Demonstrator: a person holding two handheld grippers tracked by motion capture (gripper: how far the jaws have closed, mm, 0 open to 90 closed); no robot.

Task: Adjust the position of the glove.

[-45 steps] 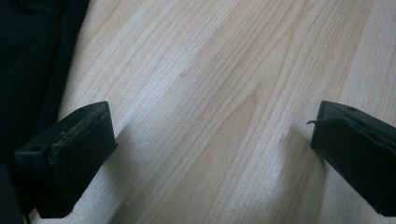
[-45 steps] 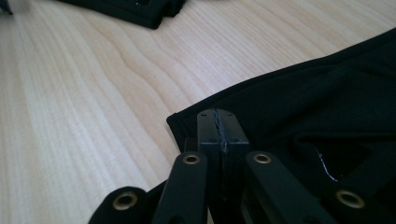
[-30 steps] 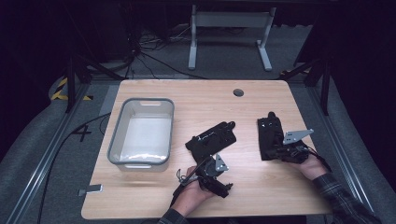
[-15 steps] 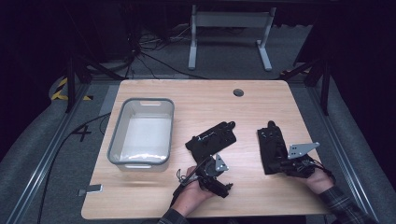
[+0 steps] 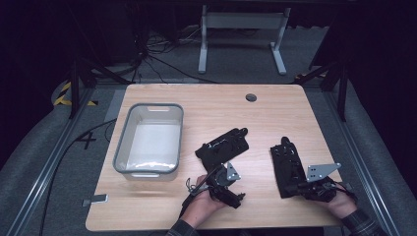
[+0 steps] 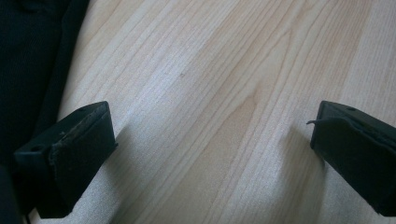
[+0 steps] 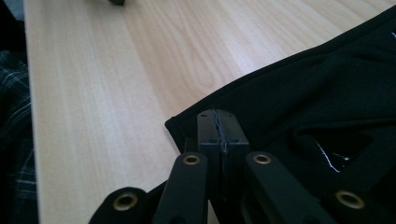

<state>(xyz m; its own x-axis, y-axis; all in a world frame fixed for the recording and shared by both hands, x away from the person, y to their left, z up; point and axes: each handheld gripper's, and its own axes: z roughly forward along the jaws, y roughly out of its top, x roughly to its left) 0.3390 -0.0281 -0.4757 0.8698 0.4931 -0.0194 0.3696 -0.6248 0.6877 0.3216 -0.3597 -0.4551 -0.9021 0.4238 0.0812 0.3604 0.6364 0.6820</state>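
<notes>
The right tool (image 7: pixel 219 135) is pressed together on the near edge of a black cloth (image 5: pixel 289 164), apparently pinching that hem, which lies flat on the tabletop (image 5: pixel 275 113) well right of the bin (image 5: pixel 147 140). The grip at the hem probably lets the piece be dragged or lifted. The left tool (image 6: pixel 210 154) is spread over bare wood, holding nothing, just near of a second black cloth (image 5: pixel 222 145) beside the bin, likely ready to take it.
</notes>
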